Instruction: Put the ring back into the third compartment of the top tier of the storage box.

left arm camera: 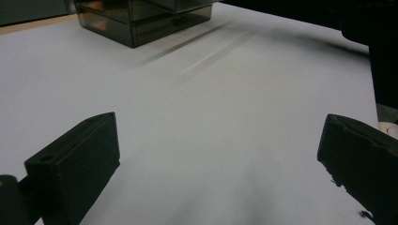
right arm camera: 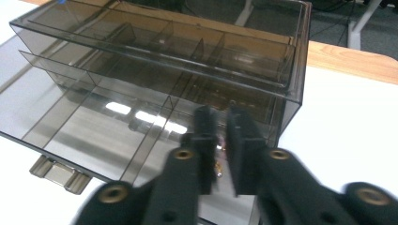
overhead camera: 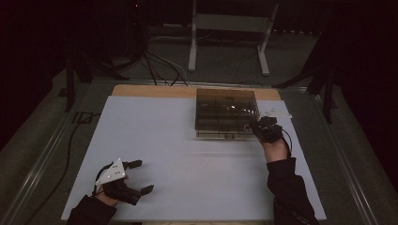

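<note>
Drawer box: smoky translucent plastic organiser box (overhead camera: 226,114) with divided drawers, at the far middle of the table, right of centre; lowest drawer pulled partly out toward the near edge, its tab handle (right arm camera: 60,173) low at the front.
Drawer compartments: thin dividers (right arm camera: 155,136) running front to back; a small glinting thing at the right front corner, too blurred to name.
Right tool: right tool (right arm camera: 220,140) at the box's near right corner, black jaws nearly pressed together with a narrow slit between, tips over the open drawer's right end; whether anything is pinched, cannot tell.
Left tool: left tool (left arm camera: 220,154) spread wide, empty, resting low at the near left of the table, well apart from the box.
Table: white sheet-covered table (overhead camera: 187,159), wooden strip at the far edge.
Likely step: working in the right end of the pulled-out drawer.
Doing it well: keep tips clear of the dividers and the upper drawer's lip; move straight along the drawer's slide; light force, since the box looks free to skid.
Support: bring the left tool over to steady the box's left side if it shifts.
</note>
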